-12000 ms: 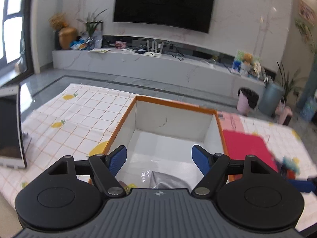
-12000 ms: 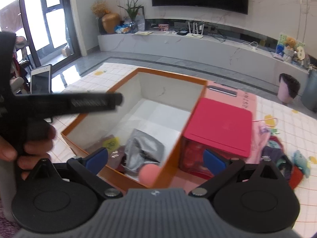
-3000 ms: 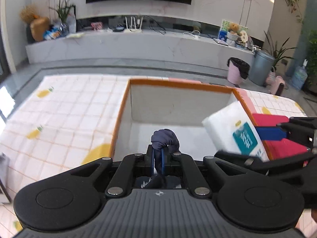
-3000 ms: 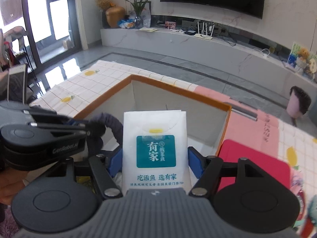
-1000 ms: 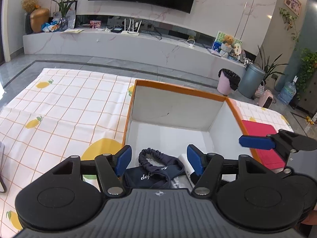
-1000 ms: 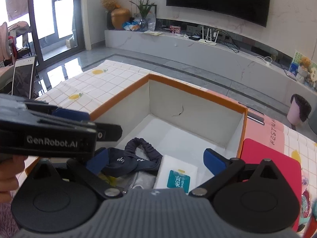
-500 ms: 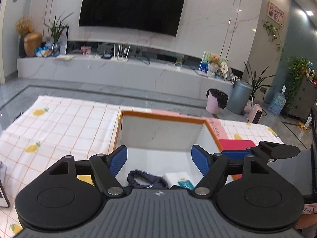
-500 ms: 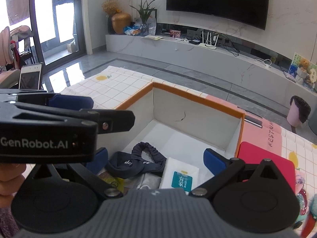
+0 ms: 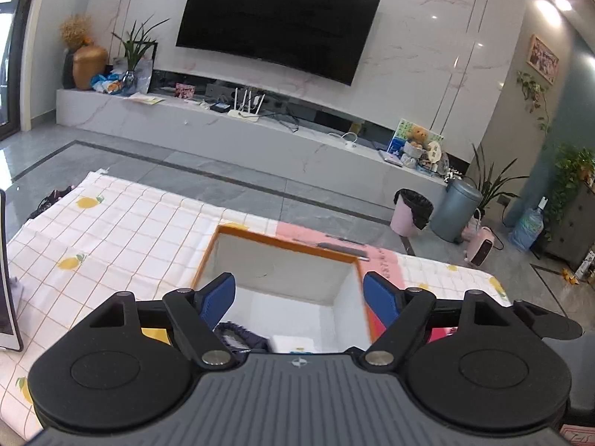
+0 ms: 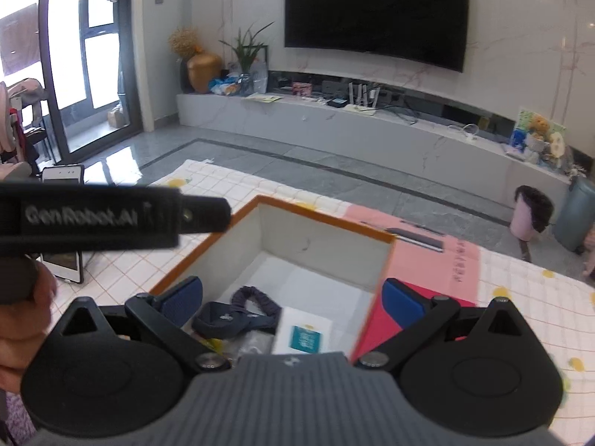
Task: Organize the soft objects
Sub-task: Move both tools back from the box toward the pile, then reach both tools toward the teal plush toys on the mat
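An orange-rimmed white box [image 9: 282,245] [image 10: 319,219] stands on the checked cloth. Inside it lie a dark blue elastic cloth item [image 10: 238,316] [image 9: 241,336], a white tissue pack with a teal label [image 10: 303,330] [image 9: 293,343] and a grey bag [image 10: 253,342]. My left gripper [image 9: 299,293] is open and empty, held above the box's near side. My right gripper [image 10: 292,297] is open and empty above the box. The left gripper's body shows at the left of the right wrist view [image 10: 111,219].
A red lidded box [image 10: 386,319] [image 9: 379,325] stands right of the orange box, on a pink mat [image 10: 438,256]. A phone [image 10: 63,219] stands at the left on the lemon-print cloth [image 9: 122,230]. Beyond the table are grey floor and a TV bench.
Both grippers let go of the dark cloth item and the tissue pack into the box, then rose and pulled back; the box looks smaller and lower in both views.
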A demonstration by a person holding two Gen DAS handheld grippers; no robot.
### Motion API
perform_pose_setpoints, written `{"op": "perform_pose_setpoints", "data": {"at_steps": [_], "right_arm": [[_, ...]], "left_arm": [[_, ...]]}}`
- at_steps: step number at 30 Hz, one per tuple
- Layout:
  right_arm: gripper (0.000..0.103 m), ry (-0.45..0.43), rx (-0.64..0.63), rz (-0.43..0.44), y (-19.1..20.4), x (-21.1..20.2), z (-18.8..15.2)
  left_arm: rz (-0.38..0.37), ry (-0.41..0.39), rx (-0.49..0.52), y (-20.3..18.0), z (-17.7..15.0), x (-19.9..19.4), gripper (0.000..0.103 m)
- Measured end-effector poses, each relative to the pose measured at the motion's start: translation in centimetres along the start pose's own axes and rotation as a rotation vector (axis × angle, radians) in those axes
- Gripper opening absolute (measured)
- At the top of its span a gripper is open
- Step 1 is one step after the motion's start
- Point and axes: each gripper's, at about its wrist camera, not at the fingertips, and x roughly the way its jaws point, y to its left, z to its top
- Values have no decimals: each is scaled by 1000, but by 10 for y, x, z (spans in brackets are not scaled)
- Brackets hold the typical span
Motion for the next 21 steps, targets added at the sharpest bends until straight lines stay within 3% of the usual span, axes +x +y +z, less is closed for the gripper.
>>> {"op": "perform_pose_setpoints", "data": {"at_steps": [3, 10, 15, 21], "right_arm": [[100, -44, 42, -64, -18, -22, 0], [101, -63, 115, -265, -86, -66, -14], [101, -31, 197, -387, -144, -81, -37], [101, 4, 255, -510, -207, -72, -69]], "left_arm": [[-17, -2, 36, -17, 1, -10, 92], [-78, 5, 230, -80, -13, -18, 92], [-123, 31, 327, -128, -35, -3, 92], [-202, 84, 349, -173, -72, 31, 92]]}}
